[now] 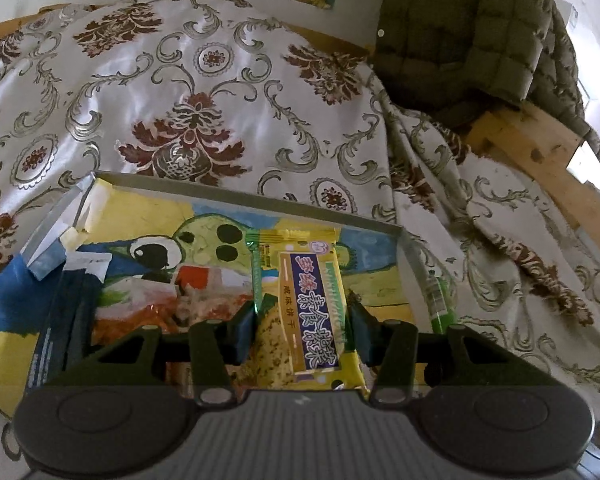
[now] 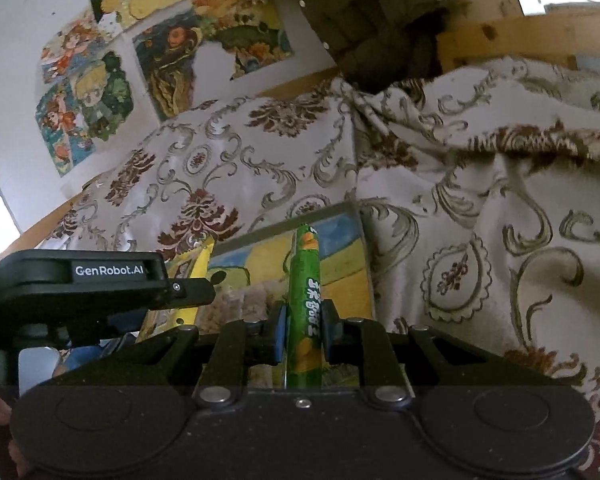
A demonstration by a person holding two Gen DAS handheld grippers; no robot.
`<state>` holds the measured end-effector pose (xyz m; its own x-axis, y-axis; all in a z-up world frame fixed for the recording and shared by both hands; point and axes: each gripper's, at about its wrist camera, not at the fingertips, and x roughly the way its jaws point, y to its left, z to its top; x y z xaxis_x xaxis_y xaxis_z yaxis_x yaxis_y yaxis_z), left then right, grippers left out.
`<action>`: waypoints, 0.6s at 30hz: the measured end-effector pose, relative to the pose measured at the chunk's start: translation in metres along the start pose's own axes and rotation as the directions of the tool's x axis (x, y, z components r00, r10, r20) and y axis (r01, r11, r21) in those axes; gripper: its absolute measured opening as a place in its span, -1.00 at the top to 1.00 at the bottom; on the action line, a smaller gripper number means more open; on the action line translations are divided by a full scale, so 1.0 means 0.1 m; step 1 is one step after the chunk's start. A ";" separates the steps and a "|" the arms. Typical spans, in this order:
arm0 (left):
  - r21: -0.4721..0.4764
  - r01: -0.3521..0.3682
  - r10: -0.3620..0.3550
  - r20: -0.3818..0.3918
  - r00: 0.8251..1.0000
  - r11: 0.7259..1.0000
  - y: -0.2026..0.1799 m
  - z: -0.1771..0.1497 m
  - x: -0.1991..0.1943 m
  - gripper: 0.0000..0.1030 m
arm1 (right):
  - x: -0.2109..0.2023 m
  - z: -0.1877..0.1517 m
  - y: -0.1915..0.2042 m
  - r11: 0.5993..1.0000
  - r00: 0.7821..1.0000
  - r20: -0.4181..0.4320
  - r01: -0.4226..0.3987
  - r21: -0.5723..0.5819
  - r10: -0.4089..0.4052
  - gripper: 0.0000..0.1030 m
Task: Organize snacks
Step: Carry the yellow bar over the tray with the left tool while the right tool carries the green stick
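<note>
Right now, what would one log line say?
left gripper: holds yellow cracker packet | right gripper: holds green tube snack | over painted tray

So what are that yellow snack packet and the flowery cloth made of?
Yellow snack packet: apparently thin glossy plastic film, judging by its crimped end and shiny print. Flowery cloth: probably satin-like woven fabric, since it shows sheen and soft folds.

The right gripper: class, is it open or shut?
Shut on the green snack stick: the right gripper has both pads pressed against its sides.

light: dim daylight, sheen on cloth (image 1: pixel 204 92) | focus: soft | edges: fisheye-bent, dark corners
</note>
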<state>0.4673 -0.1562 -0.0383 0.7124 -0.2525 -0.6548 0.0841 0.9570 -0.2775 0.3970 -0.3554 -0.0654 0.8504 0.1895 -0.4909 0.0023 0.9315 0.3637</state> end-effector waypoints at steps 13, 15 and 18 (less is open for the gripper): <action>0.041 -0.077 0.079 -0.028 0.997 0.996 -0.03 -0.03 0.13 -0.04 | 0.16 -0.09 0.04 1.000 0.998 -0.055 0.001 -0.016 -0.002 0.63; 0.051 -0.083 0.084 -0.027 0.996 0.995 -0.03 -0.04 0.13 -0.04 | 0.16 -0.11 0.04 1.000 0.998 -0.059 0.007 -0.025 -0.008 0.63; 0.054 -0.090 0.092 -0.025 0.995 0.994 -0.04 -0.05 0.13 -0.04 | 0.17 -0.12 0.06 0.999 0.998 -0.061 0.014 -0.039 -0.017 0.63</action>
<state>0.4726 -0.1640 -0.0491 0.6998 -0.1672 -0.6945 0.0570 0.9822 -0.1791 0.4052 -0.3431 -0.0806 0.8166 0.1925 -0.5442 -0.0062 0.9456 0.3252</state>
